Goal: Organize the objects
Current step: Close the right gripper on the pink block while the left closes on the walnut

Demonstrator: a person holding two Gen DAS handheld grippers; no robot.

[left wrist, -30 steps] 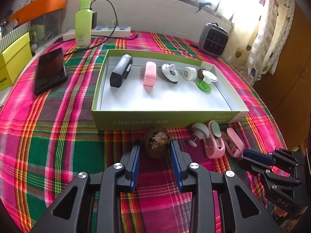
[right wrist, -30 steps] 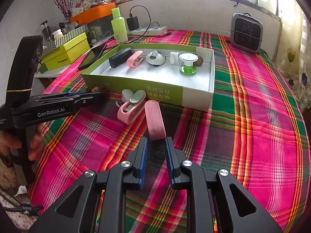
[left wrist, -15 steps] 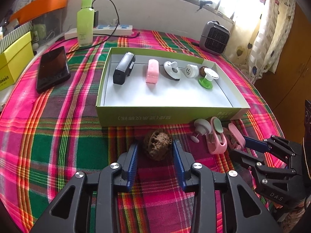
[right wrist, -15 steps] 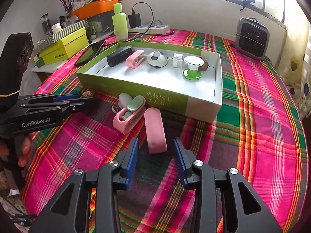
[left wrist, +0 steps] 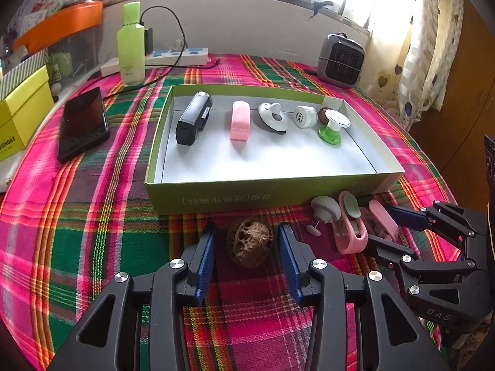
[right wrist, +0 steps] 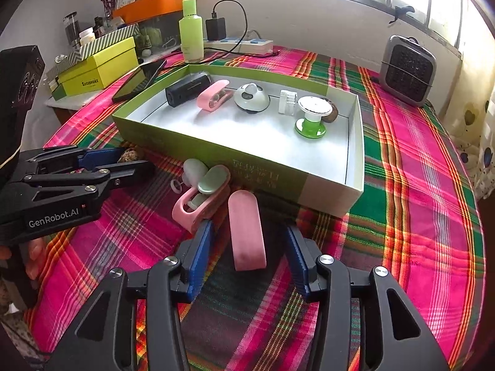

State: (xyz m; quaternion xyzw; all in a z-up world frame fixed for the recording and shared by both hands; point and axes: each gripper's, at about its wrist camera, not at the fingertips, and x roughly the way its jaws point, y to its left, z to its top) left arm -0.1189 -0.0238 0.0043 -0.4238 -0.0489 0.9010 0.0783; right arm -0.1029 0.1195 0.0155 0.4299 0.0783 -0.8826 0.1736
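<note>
Left gripper (left wrist: 246, 247) stands part open, jaws just widened, straddling the walnut (left wrist: 250, 242) on the tablecloth (left wrist: 77, 216) without pressing it; judged light, hard, knobbly and prone to roll, best pinched across its middle. Right gripper (right wrist: 249, 252) stands wide, jaws likewise just opened, around the near end of the pink case (right wrist: 247, 228); judged light, smooth, rigid, best taken across its long sides. Just beside lie a pink clip (right wrist: 198, 204) and grey pin (left wrist: 324, 210), crowding the approach. Beyond, the green box (left wrist: 263, 196) wall must be cleared; inside sit a black device (left wrist: 193, 117) and others
</note>
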